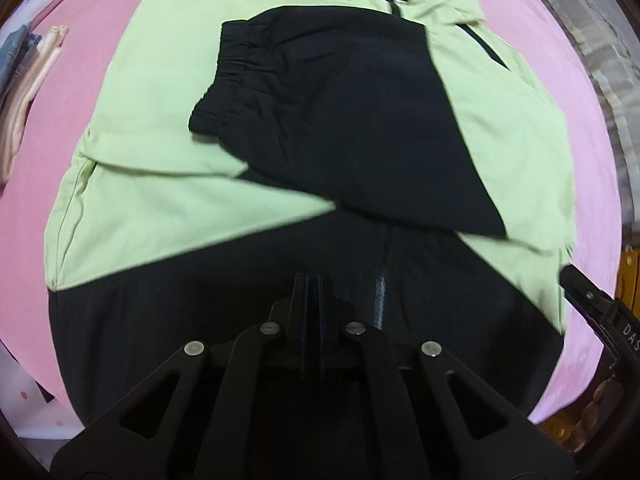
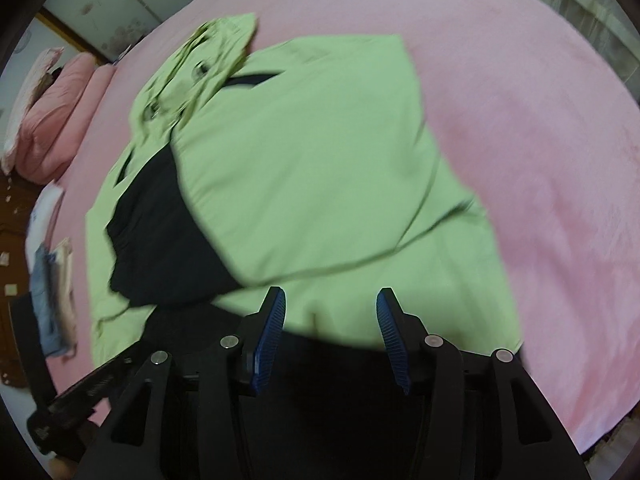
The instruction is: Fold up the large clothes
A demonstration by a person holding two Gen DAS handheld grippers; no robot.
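Around the jacket, a pink bed sheet spreads on every side, and a small stack of folded clothes lies near the bed's far-left edge. Pink pillows sit at the head of the bed, seen only from the right wrist camera, beside a flowered wardrobe door. The jacket, light green with black panels, lies flat in the middle of the bed, its black-cuffed sleeve folded across the chest and its hood bunched at the far end. From the left camera the sleeve's elastic cuff shows clearly; from the right camera a green fold covers most of it. The left claw is pressed together just above the black hem, and whether any cloth is pinched cannot be told. The right claw is spread wide, its blue pads hanging over the green hem edge, touching nothing visible.
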